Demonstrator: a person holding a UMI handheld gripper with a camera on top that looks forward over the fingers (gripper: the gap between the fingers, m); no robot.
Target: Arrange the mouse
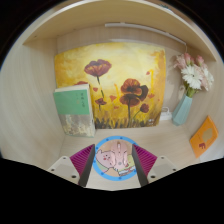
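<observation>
A round mat with a blue rim and a pink cartoon print (113, 157) lies flat on the pale desk (40, 140), just ahead of and between my fingers. My gripper (114, 163) is open and holds nothing. Its magenta pads stand wide apart, the left one (85, 160) and the right one (145, 158) at either side of the mat. I cannot make out a mouse as a separate thing; a pale pink shape on the mat may be print or an object.
A poppy painting (115, 85) leans against the back wall. A green book (74, 110) stands at its left. A blue vase with pink flowers (184, 100) stands at the right, and an orange card (203, 134) lies nearer, on the right.
</observation>
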